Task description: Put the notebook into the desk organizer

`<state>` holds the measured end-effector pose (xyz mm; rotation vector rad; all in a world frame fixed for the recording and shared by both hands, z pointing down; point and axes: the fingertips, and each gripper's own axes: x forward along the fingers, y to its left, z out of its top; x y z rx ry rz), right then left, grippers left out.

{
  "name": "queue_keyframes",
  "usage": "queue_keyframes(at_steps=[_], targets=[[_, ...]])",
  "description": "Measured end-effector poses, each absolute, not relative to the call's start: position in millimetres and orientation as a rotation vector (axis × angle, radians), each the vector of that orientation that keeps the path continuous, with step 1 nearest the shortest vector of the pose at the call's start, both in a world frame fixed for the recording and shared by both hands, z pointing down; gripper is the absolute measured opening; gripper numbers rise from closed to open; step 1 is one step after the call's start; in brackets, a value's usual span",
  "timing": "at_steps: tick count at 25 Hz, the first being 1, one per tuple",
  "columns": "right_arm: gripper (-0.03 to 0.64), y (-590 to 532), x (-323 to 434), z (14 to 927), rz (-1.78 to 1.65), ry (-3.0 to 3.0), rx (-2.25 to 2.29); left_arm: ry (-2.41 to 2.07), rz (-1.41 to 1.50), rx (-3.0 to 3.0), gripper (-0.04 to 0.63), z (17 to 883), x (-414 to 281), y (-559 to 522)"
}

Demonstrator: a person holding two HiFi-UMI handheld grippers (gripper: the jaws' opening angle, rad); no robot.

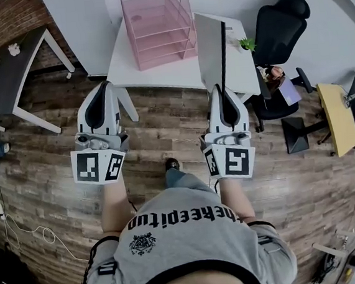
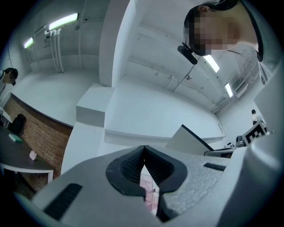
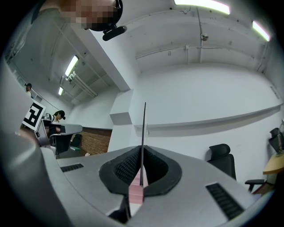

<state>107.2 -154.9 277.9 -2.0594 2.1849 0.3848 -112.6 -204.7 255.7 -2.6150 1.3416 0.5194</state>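
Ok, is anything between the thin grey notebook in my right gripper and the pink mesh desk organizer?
Nothing visible does. In the head view the thin grey notebook, clamped in the right gripper, shows just right of the pink mesh desk organizer, with only bare white table between them. A small green plant sits farther right.

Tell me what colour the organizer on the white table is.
The organizer is translucent pink; head view shows it best.

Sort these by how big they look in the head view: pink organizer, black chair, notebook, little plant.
1. pink desk organizer and black office chair, about alike, so not ranked
2. notebook
3. potted plant
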Motion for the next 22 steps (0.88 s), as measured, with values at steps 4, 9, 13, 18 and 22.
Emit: queue_keyframes(at_steps=[4, 9, 13, 18, 22], targets=[[0.008, -182.7, 112.1, 275.6, 0.396, 2.202, -2.042, 1.352, 0.526, -2.6, 0.004, 252.9, -106.9, -229.5], [0.008, -212.9, 120.9, 273.6, 0.417, 2.219, -2.03, 1.364, 0.534, -2.581, 0.005, 249.7, -98.8, -256.0], [0.008, -239.6, 130.5, 277.1, 0.425, 2.234, -2.031, 1.384, 0.535, -2.567, 0.004, 252.1, -92.6, -277.7], [0.008, -269.2, 136.6, 284.0, 0.436, 2.275, -2.022, 1.418, 0.536, -2.546, 0.004, 254.9, -88.5, -300.4], [0.008, -288.6, 140.9, 290.7, 0.464, 2.314, -2.022, 1.439, 0.531, -2.533, 0.004, 257.1, -83.4, -314.4]])
